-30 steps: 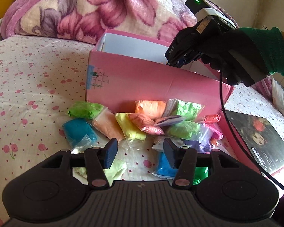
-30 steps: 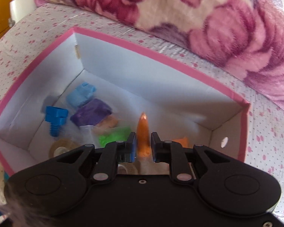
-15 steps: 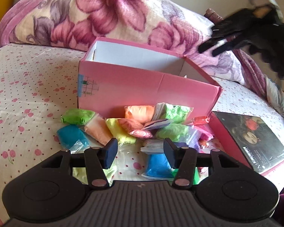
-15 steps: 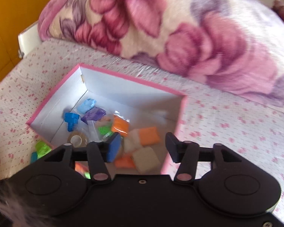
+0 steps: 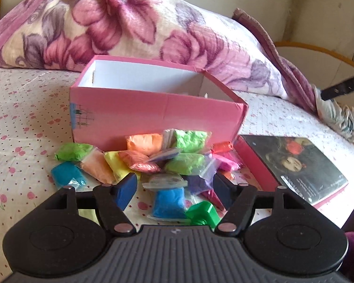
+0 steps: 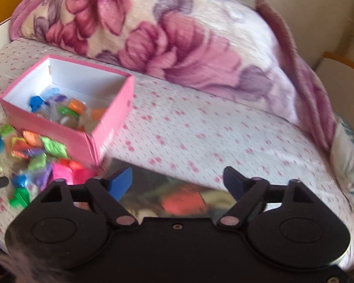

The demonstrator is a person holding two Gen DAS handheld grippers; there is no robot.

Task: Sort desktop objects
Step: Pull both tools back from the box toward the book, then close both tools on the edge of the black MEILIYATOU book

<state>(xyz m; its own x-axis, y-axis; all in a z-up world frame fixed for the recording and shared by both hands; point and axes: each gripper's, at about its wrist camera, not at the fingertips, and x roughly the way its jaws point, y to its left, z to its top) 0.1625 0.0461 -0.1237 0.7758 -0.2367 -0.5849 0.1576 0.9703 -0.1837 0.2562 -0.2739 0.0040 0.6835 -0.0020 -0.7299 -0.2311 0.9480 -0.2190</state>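
Left wrist: pink box (image 5: 153,115) upright, long axis left-right, opening upward

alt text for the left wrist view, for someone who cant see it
The open left gripper hovers over a pile of colourful clay bags on a spotted bedsheet, in front of an open pink box. A dark-covered lid lies right; a floral blanket sits behind.
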